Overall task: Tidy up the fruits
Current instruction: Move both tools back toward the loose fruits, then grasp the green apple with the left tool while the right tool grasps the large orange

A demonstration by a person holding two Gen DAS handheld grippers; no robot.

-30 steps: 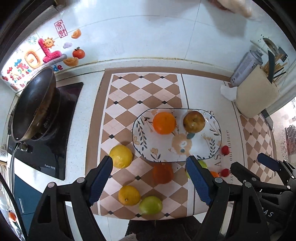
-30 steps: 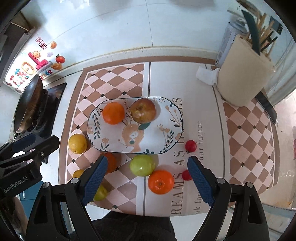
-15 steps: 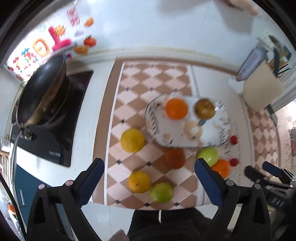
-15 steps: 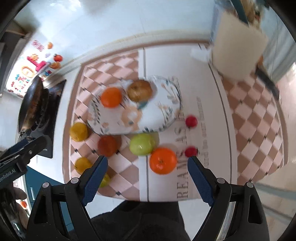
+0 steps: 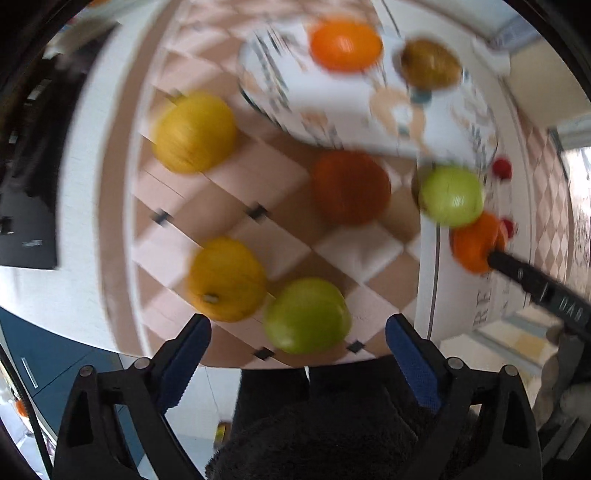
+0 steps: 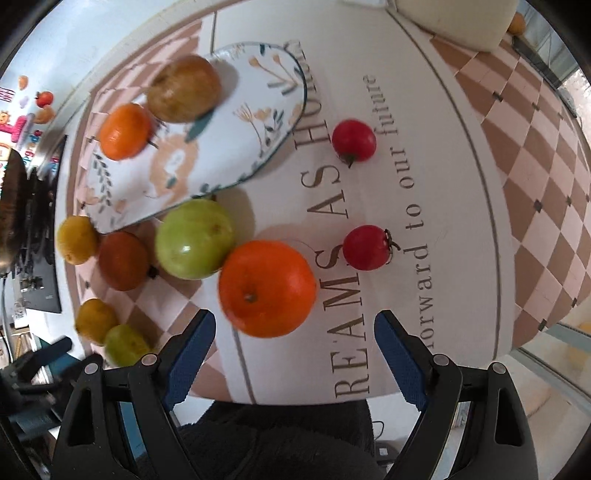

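Observation:
A flowered oval plate [image 6: 207, 155] holds an orange [image 6: 125, 131] and a brownish apple [image 6: 184, 88]. Loose fruit lies on the checkered mat in front of it. My right gripper [image 6: 293, 347] is open, low over a big orange [image 6: 266, 288], with a green apple [image 6: 194, 238] and two small red fruits [image 6: 366, 248] beyond. My left gripper [image 5: 297, 354] is open, just above a green apple [image 5: 307, 315] and a yellow citrus [image 5: 226, 278]. The left wrist view is blurred; it also shows the plate [image 5: 332, 110], a dark orange fruit [image 5: 351, 187] and a lemon [image 5: 194, 133].
A black stove [image 5: 26, 206] with a pan [image 6: 14, 210] lies to the left. A cream knife block [image 6: 454, 22] stands at the far right. The counter's front edge runs right below both grippers. The right gripper's arm [image 5: 543, 291] shows at the right of the left wrist view.
Both grippers have dropped lower and closer to the fruit at the mat's front edge. Both stay open. No fruit has moved.

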